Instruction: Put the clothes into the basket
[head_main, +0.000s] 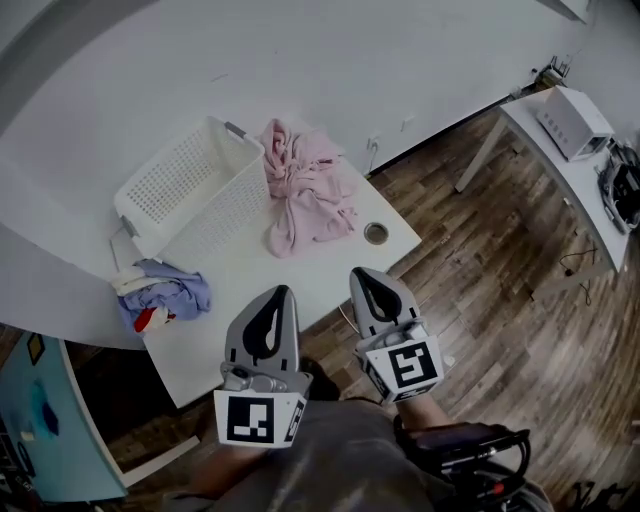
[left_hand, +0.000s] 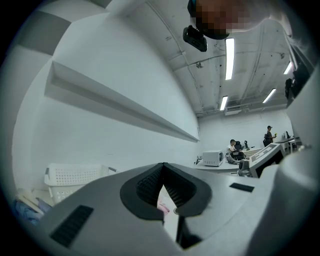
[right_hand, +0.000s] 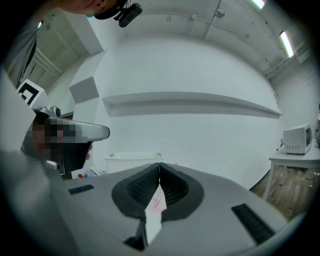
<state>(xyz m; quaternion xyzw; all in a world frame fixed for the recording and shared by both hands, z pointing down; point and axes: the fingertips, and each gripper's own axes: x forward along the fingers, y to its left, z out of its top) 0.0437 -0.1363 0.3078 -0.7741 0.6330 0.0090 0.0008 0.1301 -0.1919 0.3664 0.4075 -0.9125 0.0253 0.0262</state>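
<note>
A white laundry basket (head_main: 190, 185) stands at the far left of the white table (head_main: 250, 290). Crumpled pink clothes (head_main: 305, 185) lie just right of it, touching its side. A blue and purple bundle (head_main: 165, 293) sits at the table's near left edge. My left gripper (head_main: 283, 291) and right gripper (head_main: 361, 273) hover side by side over the table's near edge, short of the clothes, both shut and empty. In the left gripper view the left gripper's (left_hand: 163, 164) tips meet, with the basket (left_hand: 75, 176) at left. The right gripper (right_hand: 159, 164) faces the basket (right_hand: 132, 159).
A round metal grommet (head_main: 376, 233) sits in the table near the pink clothes. A second white table (head_main: 560, 170) with a white appliance (head_main: 572, 120) stands at the right over the wooden floor (head_main: 480, 260). A teal cabinet (head_main: 40, 420) is at lower left.
</note>
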